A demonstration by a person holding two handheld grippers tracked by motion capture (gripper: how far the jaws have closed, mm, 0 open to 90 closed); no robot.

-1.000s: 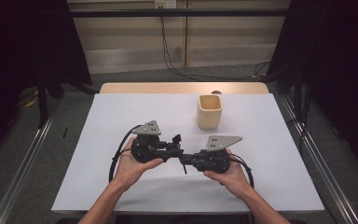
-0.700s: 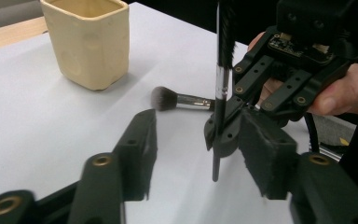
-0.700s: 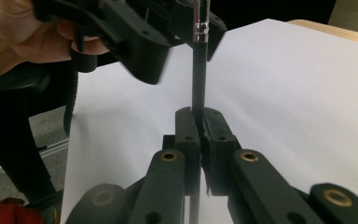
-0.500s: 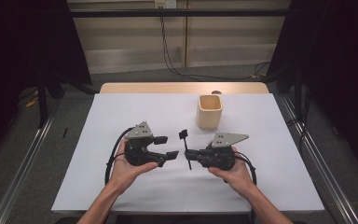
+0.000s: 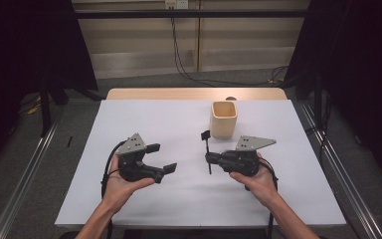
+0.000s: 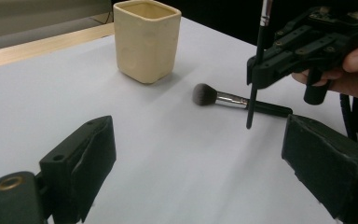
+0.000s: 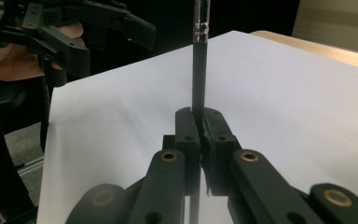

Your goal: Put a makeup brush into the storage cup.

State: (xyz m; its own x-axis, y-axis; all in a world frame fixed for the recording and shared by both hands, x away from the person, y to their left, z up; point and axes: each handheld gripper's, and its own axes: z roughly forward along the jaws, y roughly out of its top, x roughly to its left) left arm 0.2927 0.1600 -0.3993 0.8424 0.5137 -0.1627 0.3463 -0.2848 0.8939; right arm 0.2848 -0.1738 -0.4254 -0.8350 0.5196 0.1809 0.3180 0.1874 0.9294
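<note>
My right gripper [image 5: 210, 159] is shut on a thin black brush [image 5: 207, 147] and holds it upright over the white table cover. In the right gripper view the pads [image 7: 187, 128] pinch the handle [image 7: 199, 79] below its silver ferrule. My left gripper [image 5: 161, 159] is off to the left of the brush. Its jaws have just been opening and nothing is between them [image 6: 200, 158]. A cream square cup [image 5: 224, 119] stands behind the right gripper. In the left gripper view a fluffy powder brush [image 6: 240, 101] lies on the table in front of the cup [image 6: 145, 39], beneath the right gripper [image 6: 257, 77].
The white cover [image 5: 144, 119] spans most of the wooden table [image 5: 169, 93]. Metal rails [image 5: 25, 179] run along both sides on the floor. Cables [image 5: 189, 64] hang at the back wall.
The two grippers were together at the brush. The left gripper let go, opened and slid left. The right gripper moved right with the brush upright in it.
</note>
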